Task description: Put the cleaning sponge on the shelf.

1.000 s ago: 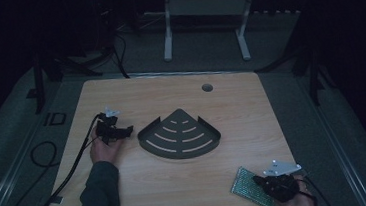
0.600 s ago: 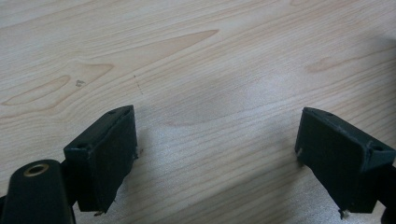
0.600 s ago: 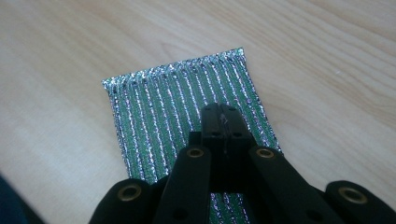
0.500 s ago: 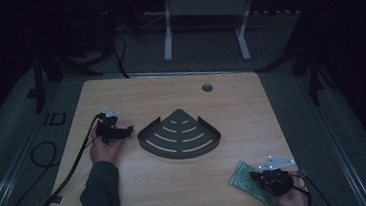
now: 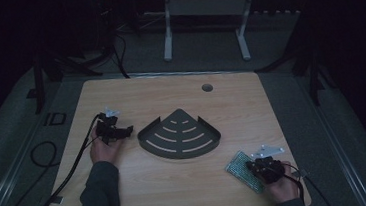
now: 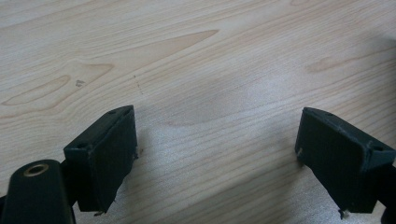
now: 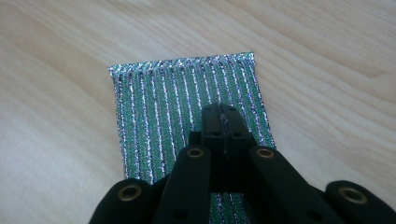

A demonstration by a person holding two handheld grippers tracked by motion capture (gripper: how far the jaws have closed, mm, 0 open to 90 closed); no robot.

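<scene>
Two claws at work on the counter (image 5: 178, 183); right claw (image 7: 223, 115) is clamped shut on a green glitter cloth (image 7: 163, 107), which lies flat near the counter's front right corner, just fwd-left of the right hand (image 5: 283, 187) in the high view; left claw (image 6: 215, 140) stands wide open w/ nothing between its jaws, hovering over bare wood left of the dark corner rack (image 5: 180, 136).

Risks, as I judge them: grip sits mid-cloth, not at an edge; a pull or lift from there may bunch or fold the fabric rather than carry it flat; pinch looks thin, so the weave could slip out if the hand moves fast; cloth is close to the front edge, so a drag toward the person could send it off the counter; if it's bound for the rack, a trailing end may snag on the rack's raised rim or slots; right cable (image 5: 311, 184) trails near the corner & could catch; left claw is well apart from the cloth, so no help steadying it.

Writing: no brand, label or text readable on cloth, rack or claws; the mark on the floor left of the counter is too dim to read.
</scene>
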